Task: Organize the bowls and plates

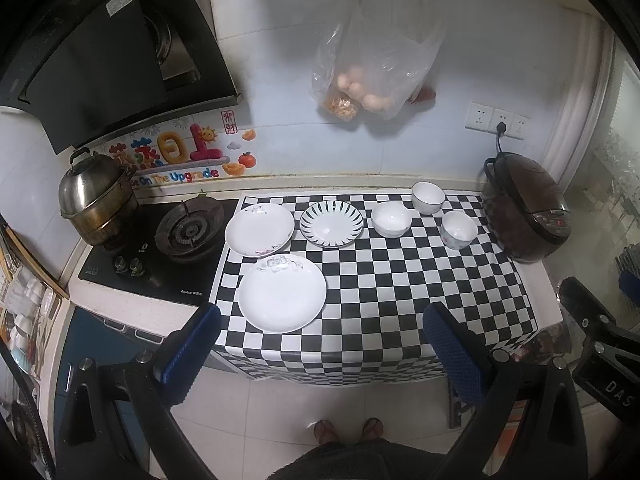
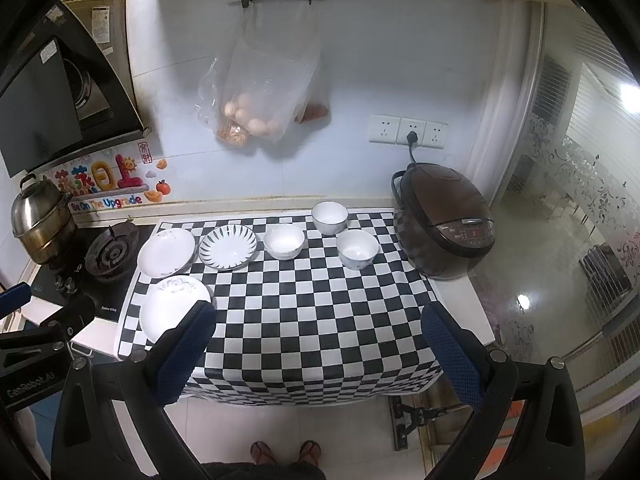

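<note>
On the black-and-white checkered counter mat [image 1: 380, 288] lie three plates. A large white plate [image 1: 282, 293] is nearest, a white plate with a small flower print [image 1: 259, 229] sits behind it, and a striped-rim plate [image 1: 331, 224] is beside that. Three white bowls stand to the right: one in the middle [image 1: 391, 219], one at the back [image 1: 428, 197], one near the cooker [image 1: 459, 229]. My left gripper [image 1: 320, 320] hangs open above the mat's front edge, holding nothing. My right gripper [image 2: 320, 322] is open too and empty, back from the bowls [image 2: 357, 249].
A brown rice cooker [image 1: 528, 208] stands at the mat's right end, plugged into the wall. To the left are a gas burner [image 1: 188, 230] and a steel steamer pot [image 1: 96, 200]. A plastic bag of eggs [image 1: 372, 76] hangs on the wall. A person's feet [image 1: 348, 430] are on the floor tiles.
</note>
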Demonstrator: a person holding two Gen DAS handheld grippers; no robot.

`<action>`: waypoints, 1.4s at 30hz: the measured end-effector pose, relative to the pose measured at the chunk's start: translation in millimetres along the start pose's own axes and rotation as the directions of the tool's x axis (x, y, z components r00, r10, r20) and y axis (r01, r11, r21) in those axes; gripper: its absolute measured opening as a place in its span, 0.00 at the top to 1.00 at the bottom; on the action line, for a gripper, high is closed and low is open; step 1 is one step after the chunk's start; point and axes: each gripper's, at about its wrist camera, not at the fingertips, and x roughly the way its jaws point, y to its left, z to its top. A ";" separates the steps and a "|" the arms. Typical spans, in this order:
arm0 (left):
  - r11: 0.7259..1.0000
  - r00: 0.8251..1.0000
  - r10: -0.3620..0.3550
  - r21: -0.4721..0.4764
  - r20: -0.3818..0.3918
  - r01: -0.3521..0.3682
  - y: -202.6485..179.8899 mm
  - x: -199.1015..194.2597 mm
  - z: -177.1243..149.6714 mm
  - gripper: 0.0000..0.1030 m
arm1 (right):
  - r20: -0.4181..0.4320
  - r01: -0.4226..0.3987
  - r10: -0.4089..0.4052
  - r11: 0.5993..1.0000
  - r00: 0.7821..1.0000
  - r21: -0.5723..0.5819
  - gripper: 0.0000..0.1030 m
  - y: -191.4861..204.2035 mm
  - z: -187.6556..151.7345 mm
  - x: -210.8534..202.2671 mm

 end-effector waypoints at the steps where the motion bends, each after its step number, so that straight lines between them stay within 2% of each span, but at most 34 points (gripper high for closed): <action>1: 1.000 1.000 0.000 -0.001 0.001 0.000 0.2 0.0 0.2 0.00 | 0.000 0.001 -0.001 1.000 1.000 0.001 0.00 -0.2 0.1 -0.1; 11: 1.000 1.000 0.006 0.009 0.019 -0.006 -2.2 -7.9 9.7 0.00 | 0.001 0.002 -0.002 1.000 1.000 0.004 0.00 -1.1 -1.7 -0.3; 23: 1.000 1.000 0.004 0.008 0.022 -0.005 1.2 -9.1 5.2 0.00 | -0.034 -0.024 0.025 0.999 0.999 0.038 0.00 -2.6 -1.1 5.8; 42: 1.000 1.000 0.003 0.008 0.023 -0.004 0.8 -8.6 4.8 0.00 | -0.033 -0.016 0.017 0.999 0.999 0.043 0.00 -4.7 -5.6 5.8</action>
